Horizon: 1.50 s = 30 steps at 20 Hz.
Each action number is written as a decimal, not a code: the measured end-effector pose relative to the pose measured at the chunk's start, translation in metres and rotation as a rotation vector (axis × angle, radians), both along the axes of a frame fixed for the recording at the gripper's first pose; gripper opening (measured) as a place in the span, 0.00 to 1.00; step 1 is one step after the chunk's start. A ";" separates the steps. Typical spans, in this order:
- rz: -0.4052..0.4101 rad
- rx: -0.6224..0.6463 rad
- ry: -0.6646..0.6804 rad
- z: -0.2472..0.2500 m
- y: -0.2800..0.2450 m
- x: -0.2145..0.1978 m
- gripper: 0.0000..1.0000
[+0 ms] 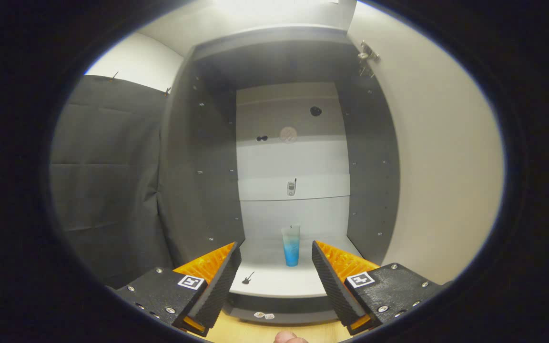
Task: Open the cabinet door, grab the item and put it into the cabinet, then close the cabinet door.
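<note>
The gripper (276,278) is held with its fingers spread wide apart, nothing clamped between them. A translucent cup (291,245) with a blue lower half is seen at twelve o'clock just beyond the fingertips, standing upright on the cabinet's (198,166) white bottom shelf (279,281). The cabinet door (441,166) is swung open at three o'clock. A small phone-shaped sticker (291,187) is found on the back panel above the cup.
</note>
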State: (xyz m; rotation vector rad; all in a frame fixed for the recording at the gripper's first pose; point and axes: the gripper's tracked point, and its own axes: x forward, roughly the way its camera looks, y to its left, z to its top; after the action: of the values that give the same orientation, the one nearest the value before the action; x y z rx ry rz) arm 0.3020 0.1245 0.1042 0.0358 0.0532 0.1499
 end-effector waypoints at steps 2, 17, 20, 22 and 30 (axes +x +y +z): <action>0.047 -0.043 -0.013 0.002 0.006 -0.044 0.93; 0.288 -0.003 -0.102 0.026 -0.122 -0.303 0.95; 0.170 -0.008 -0.123 0.026 -0.196 -0.307 0.95; 0.085 0.003 -0.124 0.027 -0.240 -0.295 0.95; 0.111 -0.023 -0.074 0.002 -0.252 -0.226 0.93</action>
State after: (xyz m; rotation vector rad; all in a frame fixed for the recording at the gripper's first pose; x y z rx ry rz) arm 0.0760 -0.1278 0.1064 0.0042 -0.0166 0.2614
